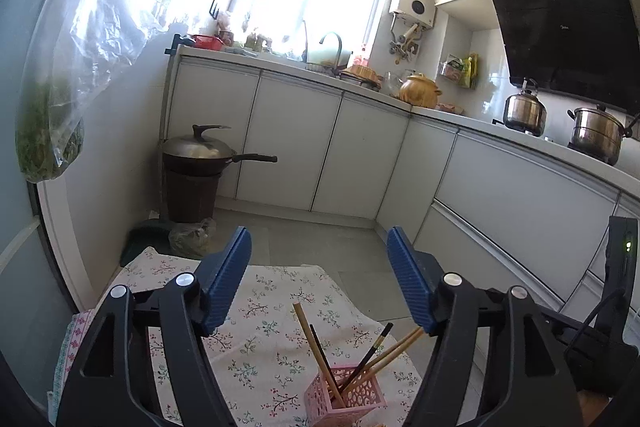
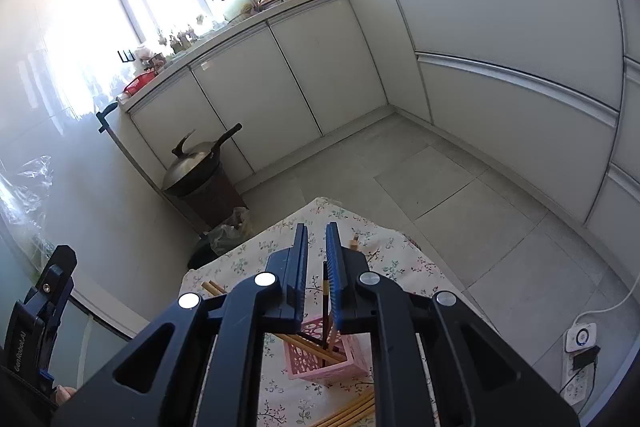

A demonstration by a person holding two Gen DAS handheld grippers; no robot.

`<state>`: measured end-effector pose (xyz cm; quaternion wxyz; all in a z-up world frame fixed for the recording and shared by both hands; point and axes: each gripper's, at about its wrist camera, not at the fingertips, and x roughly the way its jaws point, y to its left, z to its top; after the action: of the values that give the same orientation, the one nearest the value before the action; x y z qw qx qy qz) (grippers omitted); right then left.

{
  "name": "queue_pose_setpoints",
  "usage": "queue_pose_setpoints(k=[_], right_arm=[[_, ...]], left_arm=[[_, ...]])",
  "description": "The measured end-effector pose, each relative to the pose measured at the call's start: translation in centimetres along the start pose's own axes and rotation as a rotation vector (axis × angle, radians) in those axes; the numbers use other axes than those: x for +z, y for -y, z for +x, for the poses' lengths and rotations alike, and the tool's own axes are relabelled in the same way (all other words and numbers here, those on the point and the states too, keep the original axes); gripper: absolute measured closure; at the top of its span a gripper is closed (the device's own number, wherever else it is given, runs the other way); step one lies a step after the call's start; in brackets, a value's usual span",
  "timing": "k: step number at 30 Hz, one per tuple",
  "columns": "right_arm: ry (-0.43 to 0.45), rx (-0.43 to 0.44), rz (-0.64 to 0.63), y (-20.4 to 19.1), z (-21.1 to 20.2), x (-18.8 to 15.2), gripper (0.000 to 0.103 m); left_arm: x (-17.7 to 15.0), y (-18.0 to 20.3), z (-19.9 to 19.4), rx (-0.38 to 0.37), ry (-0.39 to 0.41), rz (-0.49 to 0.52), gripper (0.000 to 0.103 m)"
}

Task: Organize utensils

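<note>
A pink lattice holder [image 1: 346, 401] [image 2: 320, 359] stands on a floral tablecloth [image 1: 264, 311] with several wooden and dark chopsticks [image 1: 308, 339] leaning in it. My left gripper [image 1: 318, 271] hangs above and behind the holder, open wide with nothing between its blue pads. My right gripper [image 2: 317, 267] points down over the holder with its jaws only a narrow gap apart. A dark chopstick [image 2: 325, 293] stands in that gap beside the right pad, its lower end in the holder; the left pad is clear of it. Loose wooden chopsticks [image 2: 348, 411] lie on the cloth nearer me.
A lidded wok [image 1: 200, 151] sits on a brown bin by the left wall. A plastic bag of greens [image 1: 48, 131] hangs at far left. White cabinets [image 1: 360, 155] line the back and right. A power strip [image 2: 580, 341] lies on the floor.
</note>
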<state>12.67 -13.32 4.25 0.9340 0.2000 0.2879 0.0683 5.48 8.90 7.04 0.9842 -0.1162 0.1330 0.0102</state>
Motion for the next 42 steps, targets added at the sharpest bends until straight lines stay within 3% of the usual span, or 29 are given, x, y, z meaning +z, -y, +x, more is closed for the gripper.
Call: queue_pose_setpoints(k=[4, 8, 18, 20, 23, 29, 35, 39, 42], right_arm=[[0.034, -0.024, -0.06, -0.8, -1.4, -0.7, 0.092], [0.073, -0.041, -0.104, -1.4, -2.8, -1.2, 0.075], [0.111, -0.076, -0.161, -1.6, -5.2, -2.0, 0.066], [0.122, -0.079, -0.168, -1.6, -5.7, -2.3, 0.056], [0.131, -0.089, -0.18, -1.6, -6.3, -2.5, 0.051], [0.148, -0.115, -0.155, -0.4, -7.3, -2.9, 0.027], [0.146, -0.129, -0.14, 0.7, -7.8, -3.4, 0.011], [0.136, -0.133, -0.144, 1.6, -8.2, -3.8, 0.007], [0.105, -0.14, -0.122, 3.3, -8.8, -4.3, 0.007]], left_arm=[[-0.5, 1.2, -0.1, 0.002, -0.015, 0.048, 0.031], [-0.8, 2.1, -0.6, 0.022, -0.003, 0.093, 0.026], [-1.0, 2.0, -1.5, 0.054, -0.011, 0.115, 0.013], [-1.1, 2.0, -1.7, 0.055, -0.015, 0.117, 0.011], [-1.2, 1.9, -1.9, 0.056, -0.019, 0.117, 0.007], [-1.6, 1.7, -2.0, 0.067, -0.046, 0.13, 0.007], [-1.9, 1.5, -1.9, 0.071, -0.078, 0.141, 0.007], [-2.7, 1.7, -1.2, 0.051, -0.141, 0.18, 0.007], [-4.2, 1.8, 0.6, -0.025, -0.27, 0.242, 0.007]])
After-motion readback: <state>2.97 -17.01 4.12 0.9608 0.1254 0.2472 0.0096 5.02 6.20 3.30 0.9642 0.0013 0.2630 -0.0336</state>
